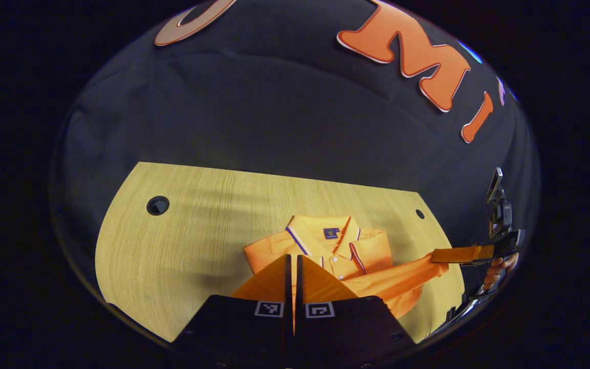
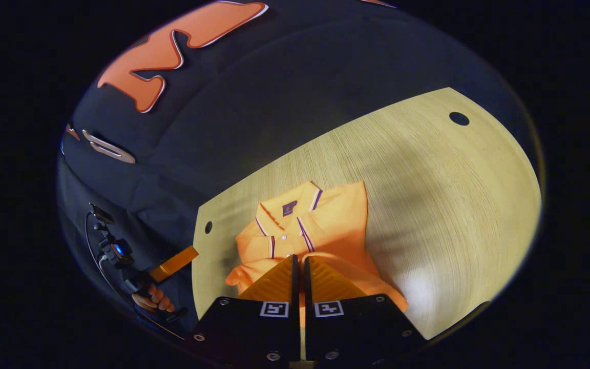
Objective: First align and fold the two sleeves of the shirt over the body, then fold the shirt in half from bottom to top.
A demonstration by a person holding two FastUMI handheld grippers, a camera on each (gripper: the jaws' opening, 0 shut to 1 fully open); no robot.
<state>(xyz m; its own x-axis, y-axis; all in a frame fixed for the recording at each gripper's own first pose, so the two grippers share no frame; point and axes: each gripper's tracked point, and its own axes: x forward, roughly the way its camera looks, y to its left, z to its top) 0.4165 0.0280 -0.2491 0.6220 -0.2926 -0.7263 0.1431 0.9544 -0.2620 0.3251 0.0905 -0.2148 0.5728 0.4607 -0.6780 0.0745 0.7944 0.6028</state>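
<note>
The orange shirt [image 1: 346, 256] lies on the table [image 1: 182, 246], collar away from the cameras. It is a polo shirt with a soft collar, dark and white stripes along the collar edge, small pale buttons down the front and a little dark tag inside the neck. The cloth looks smooth with a few gentle folds.

In the left gripper view the shirt sits at about 1 o'clock from the left gripper [image 1: 293, 277], just past its tips. One sleeve [image 1: 402, 279] stretches out toward 3 o'clock, and the right gripper [image 1: 436, 256] meets its end there, held by a hand [image 1: 500, 269]. Whether it really pinches the sleeve cannot be told.

In the right gripper view the shirt [image 2: 320, 225] lies at 12 o'clock from the right gripper [image 2: 300, 279]. Orange cloth shows in the thin gap, so those tongs seem nearly closed on cloth. The left gripper [image 2: 192, 253] is at 9 o'clock, off the table edge, in a hand [image 2: 154, 300].

The left tongs are narrow, almost together; what they hold cannot be told.

The table is pale wood with fine lines and round dark holes [image 1: 157, 205]. Behind it hangs a black cloth wall [image 1: 274, 113].
</note>
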